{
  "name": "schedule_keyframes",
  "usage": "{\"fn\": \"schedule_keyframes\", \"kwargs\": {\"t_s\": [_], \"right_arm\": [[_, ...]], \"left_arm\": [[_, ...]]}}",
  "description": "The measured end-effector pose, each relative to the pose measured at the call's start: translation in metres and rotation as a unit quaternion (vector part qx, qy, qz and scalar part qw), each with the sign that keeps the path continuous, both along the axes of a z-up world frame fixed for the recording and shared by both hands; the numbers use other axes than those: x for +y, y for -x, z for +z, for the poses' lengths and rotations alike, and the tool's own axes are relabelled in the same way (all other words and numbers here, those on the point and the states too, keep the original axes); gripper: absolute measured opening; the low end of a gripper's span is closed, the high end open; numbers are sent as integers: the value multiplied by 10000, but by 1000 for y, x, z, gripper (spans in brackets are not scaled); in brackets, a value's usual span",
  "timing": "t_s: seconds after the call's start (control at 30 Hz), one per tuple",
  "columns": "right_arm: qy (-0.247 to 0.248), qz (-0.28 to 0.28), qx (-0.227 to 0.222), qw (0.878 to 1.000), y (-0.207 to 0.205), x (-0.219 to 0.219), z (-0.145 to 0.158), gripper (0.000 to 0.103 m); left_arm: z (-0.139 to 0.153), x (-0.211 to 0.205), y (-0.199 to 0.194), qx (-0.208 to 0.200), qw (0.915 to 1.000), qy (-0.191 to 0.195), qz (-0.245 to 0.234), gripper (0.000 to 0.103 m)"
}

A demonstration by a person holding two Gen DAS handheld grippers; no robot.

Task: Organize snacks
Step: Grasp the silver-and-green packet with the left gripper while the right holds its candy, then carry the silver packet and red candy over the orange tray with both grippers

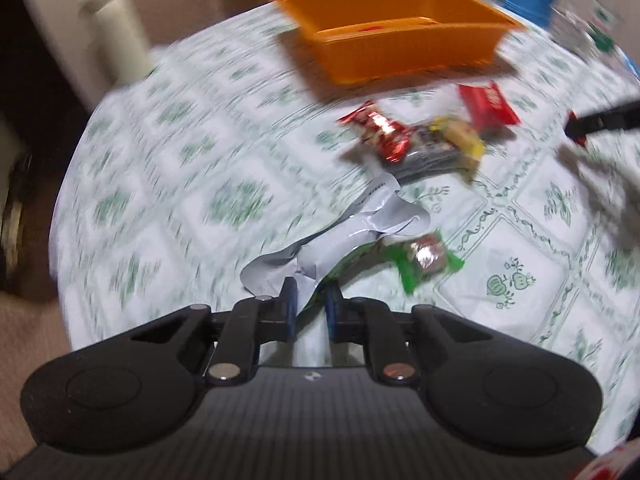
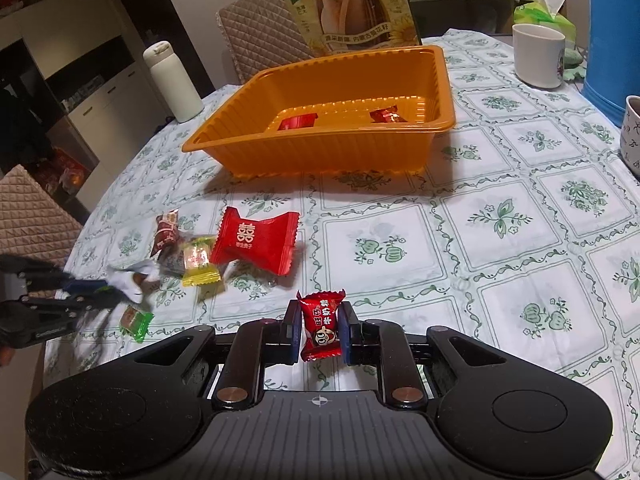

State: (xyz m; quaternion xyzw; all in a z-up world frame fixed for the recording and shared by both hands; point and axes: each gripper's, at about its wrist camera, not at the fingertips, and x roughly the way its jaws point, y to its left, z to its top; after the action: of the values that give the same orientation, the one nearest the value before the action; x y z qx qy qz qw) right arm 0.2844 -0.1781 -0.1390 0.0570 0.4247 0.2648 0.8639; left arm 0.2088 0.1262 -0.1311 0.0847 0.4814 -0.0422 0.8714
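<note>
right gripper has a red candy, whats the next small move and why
Probably carry it forward over the orange tray and let go. The right hand-held gripper is shut on the red candy, held above the table, and the tray straight ahead already holds two red candies.

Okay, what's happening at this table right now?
Someone with two handheld grippers is sorting wrapped candies into an orange tray, which already holds two red pieces. The right gripper is shut on a small red candy above the tablecloth. The left gripper has pinched a white wrapper by the loose pile, where a large red candy waits.
</note>
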Motion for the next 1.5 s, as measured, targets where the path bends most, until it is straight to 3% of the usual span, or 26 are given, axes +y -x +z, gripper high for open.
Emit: {"fn": "schedule_keyframes", "kwargs": {"t_s": [0.1,0.2,0.3,0.57,0.83,1.03,1.27,1.5], "right_arm": [[-11,62,-8,10000,1,2,1,19],[-33,119,-15,9999,1,5,1,19],[-51,176,-34,9998,3,7,3,19],[-64,76,-41,9999,9,-1,6,19],[-14,-216,35,9998,14,-19,3,19],[-2,-384,60,9992,17,-28,2,19],[-21,-439,58,9990,17,-30,2,19],[-37,-392,25,9992,15,-29,4,19]], "left_arm": [[5,6,13,79,9976,435,538,13],[10,4,22,148,9945,847,590,12],[15,-2,25,66,9961,756,459,14],[18,-1,10,54,9986,477,-238,47],[5,-5,-10,143,9978,109,-645,44],[-1,-12,-14,248,9955,-30,-911,32],[-1,-13,-15,235,9962,42,-832,24],[5,-8,-13,149,9984,145,-522,22]]}}
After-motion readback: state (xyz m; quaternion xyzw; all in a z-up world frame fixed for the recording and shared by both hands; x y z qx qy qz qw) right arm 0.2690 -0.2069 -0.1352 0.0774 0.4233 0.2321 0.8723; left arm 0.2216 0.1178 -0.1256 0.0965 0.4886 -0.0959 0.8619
